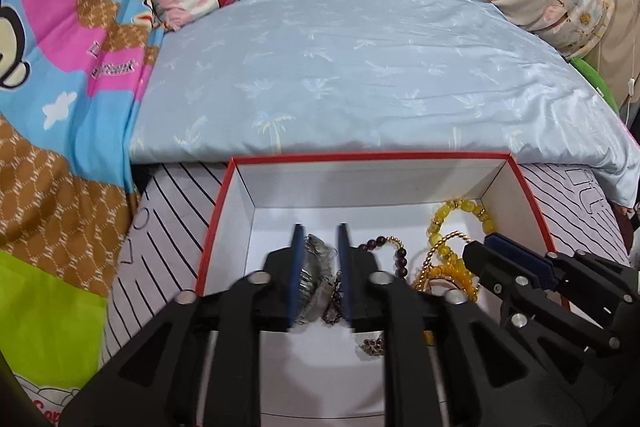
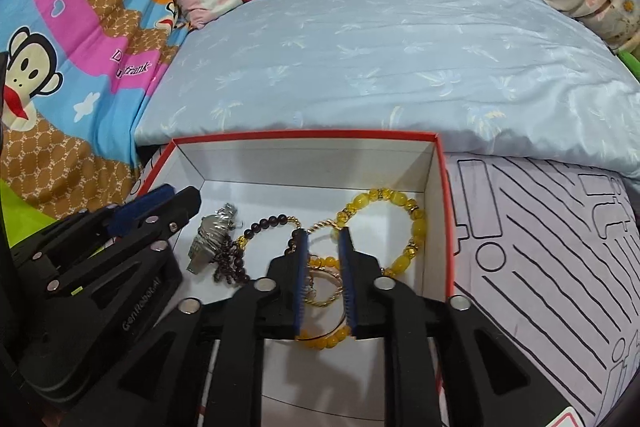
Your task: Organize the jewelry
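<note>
- Inside the red-rimmed white cardboard box (image 2: 444,211): yellow bead bracelets (image 2: 416,227), dark garnet bead strand (image 2: 264,223), crumpled silver metal watch (image 2: 212,231).
- Left claw (image 1: 320,267) part-open around the watch; right claw (image 2: 323,267) part-open over gold bangles (image 2: 326,291).
- Jewelry is gathered but looks tangled, not yet sorted.

The right gripper (image 2: 323,239) is reaching into a red-rimmed white box (image 2: 446,211), jaws standing apart, with a thin gold bangle (image 2: 326,297) lying between the pads; contact cannot be confirmed. A yellow bead bracelet (image 2: 416,227) is lying just right of it, a dark bead bracelet (image 2: 264,227) and a silver watch (image 2: 214,231) to the left. The left gripper (image 2: 168,195) is entering at the box's left wall. A light blue quilt (image 2: 380,59) is lying beyond.
</note>
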